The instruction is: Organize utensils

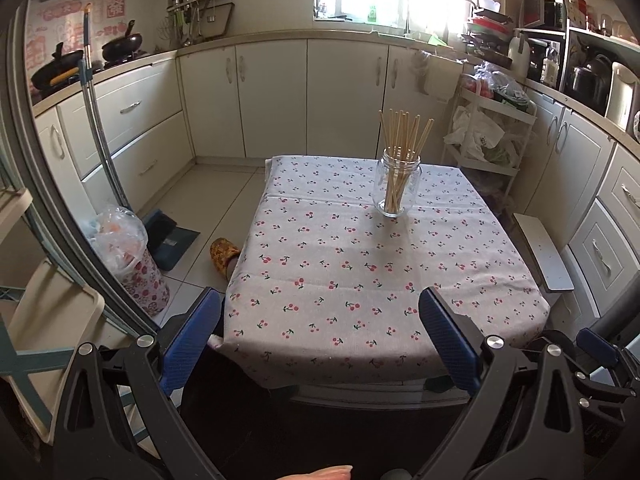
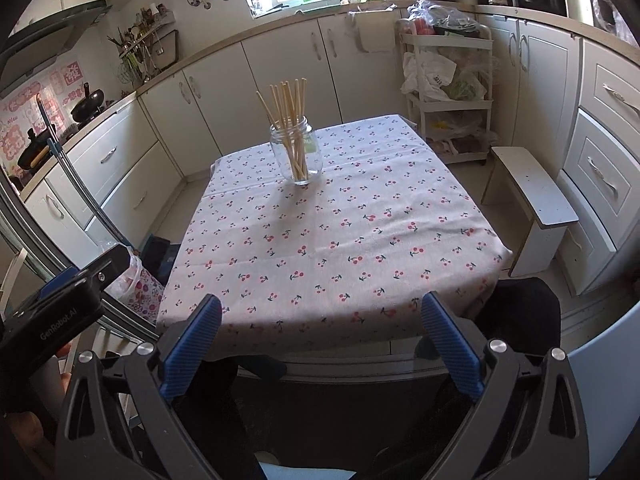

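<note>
A clear glass jar holds several wooden chopsticks standing upright. It sits toward the far side of a table with a cherry-print cloth. The jar and chopsticks also show in the right wrist view on the cloth. My left gripper is open and empty, held at the table's near edge. My right gripper is open and empty, also at the near edge. The left gripper's body shows at the left of the right wrist view.
White kitchen cabinets ring the room. A white cart with bags and a small white stool stand right of the table. A bin with a plastic bag, a dustpan and a slipper are on the floor at left.
</note>
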A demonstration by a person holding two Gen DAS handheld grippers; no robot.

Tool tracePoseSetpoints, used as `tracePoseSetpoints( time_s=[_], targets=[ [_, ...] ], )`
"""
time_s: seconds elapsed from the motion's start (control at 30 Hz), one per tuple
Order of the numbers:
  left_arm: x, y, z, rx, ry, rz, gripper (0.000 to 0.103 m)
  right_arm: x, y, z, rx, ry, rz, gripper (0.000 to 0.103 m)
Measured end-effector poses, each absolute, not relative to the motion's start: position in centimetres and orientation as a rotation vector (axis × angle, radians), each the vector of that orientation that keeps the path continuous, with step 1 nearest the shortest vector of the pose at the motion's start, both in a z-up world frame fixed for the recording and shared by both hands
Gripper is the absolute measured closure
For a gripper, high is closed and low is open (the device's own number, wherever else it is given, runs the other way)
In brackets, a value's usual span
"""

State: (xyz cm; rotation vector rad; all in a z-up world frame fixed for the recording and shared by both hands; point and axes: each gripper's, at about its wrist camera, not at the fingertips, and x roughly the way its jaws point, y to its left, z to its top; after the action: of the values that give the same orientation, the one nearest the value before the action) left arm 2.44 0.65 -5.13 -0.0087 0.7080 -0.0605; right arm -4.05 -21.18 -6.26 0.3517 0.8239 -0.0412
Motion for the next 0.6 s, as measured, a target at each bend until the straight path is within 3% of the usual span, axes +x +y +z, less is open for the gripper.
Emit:
tracePoseSetpoints(
  time_s=[0.6],
  targets=[
    [-2.6,1.8,-0.4,-0.048,0.620,-0.092,0.008,-8.2,-19.7,-0.1,0.377,0.689,0.016,0.007]
  ],
)
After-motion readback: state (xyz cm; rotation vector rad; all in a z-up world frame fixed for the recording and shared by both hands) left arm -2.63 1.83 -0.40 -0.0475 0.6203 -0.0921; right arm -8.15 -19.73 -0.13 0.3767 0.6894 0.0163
